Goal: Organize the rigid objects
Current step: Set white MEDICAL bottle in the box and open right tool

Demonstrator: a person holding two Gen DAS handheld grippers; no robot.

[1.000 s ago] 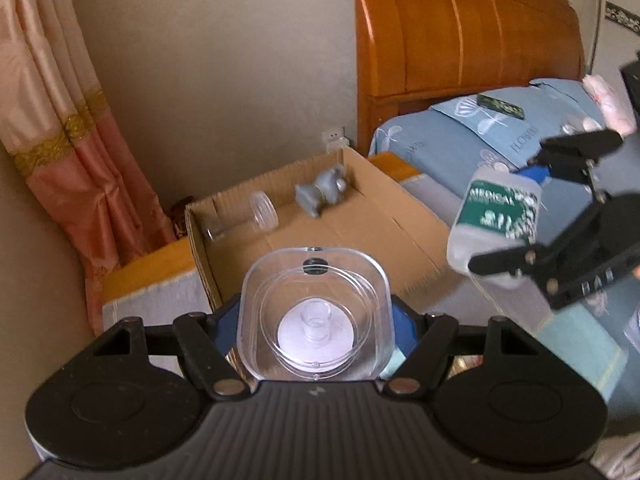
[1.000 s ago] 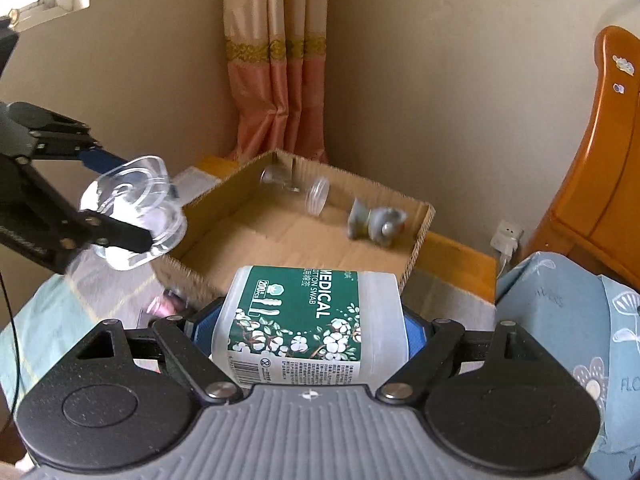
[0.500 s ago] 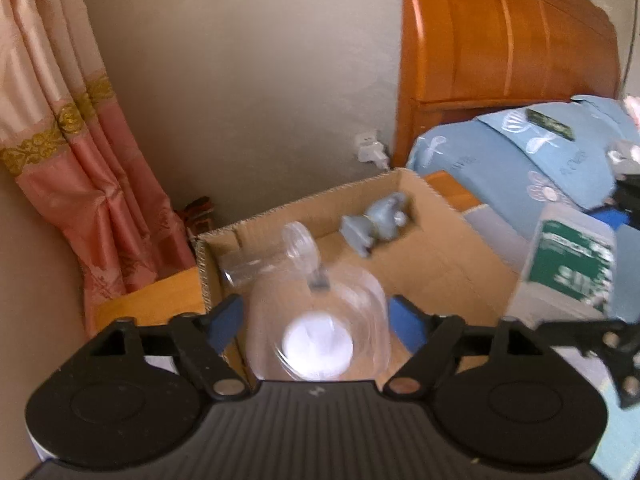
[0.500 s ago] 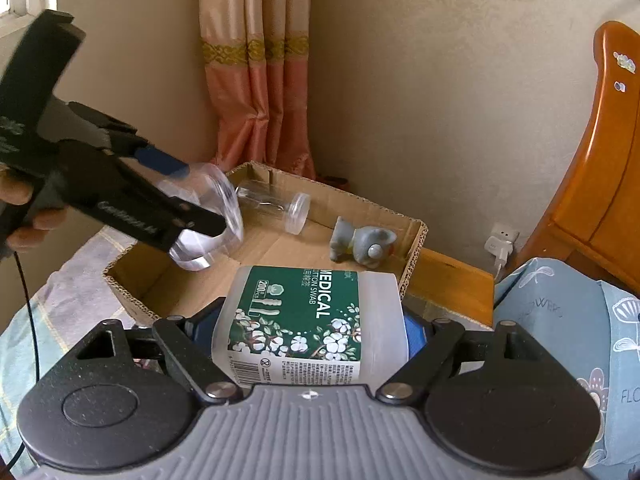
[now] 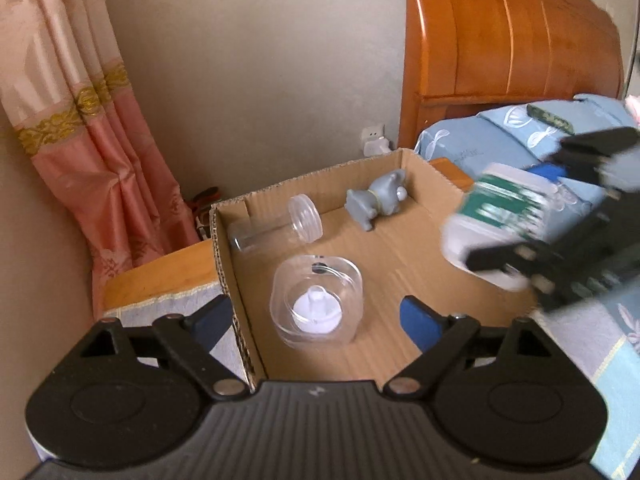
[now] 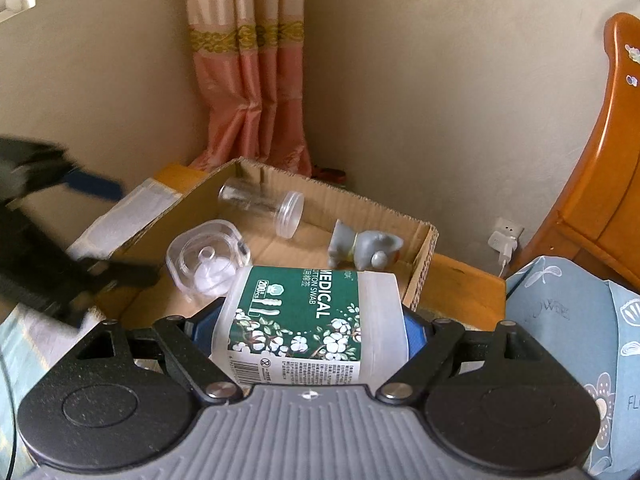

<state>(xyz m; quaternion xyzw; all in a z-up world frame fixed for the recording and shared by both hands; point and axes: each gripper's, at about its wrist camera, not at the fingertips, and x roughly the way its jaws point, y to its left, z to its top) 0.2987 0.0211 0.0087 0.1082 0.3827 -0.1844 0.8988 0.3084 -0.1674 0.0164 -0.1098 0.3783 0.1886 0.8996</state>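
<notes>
Right tongs (image 6: 308,320) gripping green-labelled, seemingly translucent swab jar (image 6: 312,320)

Box floor (image 5: 404,256) lies free at centre-right; clear case (image 5: 318,306), jar (image 5: 276,226) and grey figurine (image 5: 376,200) crowd elsewhere.

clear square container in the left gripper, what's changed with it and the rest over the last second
The left gripper let go of the clear square container, which now lies on the cardboard box floor; its jaws are opening, clear of it. The right gripper carried the cotton swab tub closer over the box. Unchanged: the tub stays clamped, and the clear jar and grey figurine lie where they were.
</notes>
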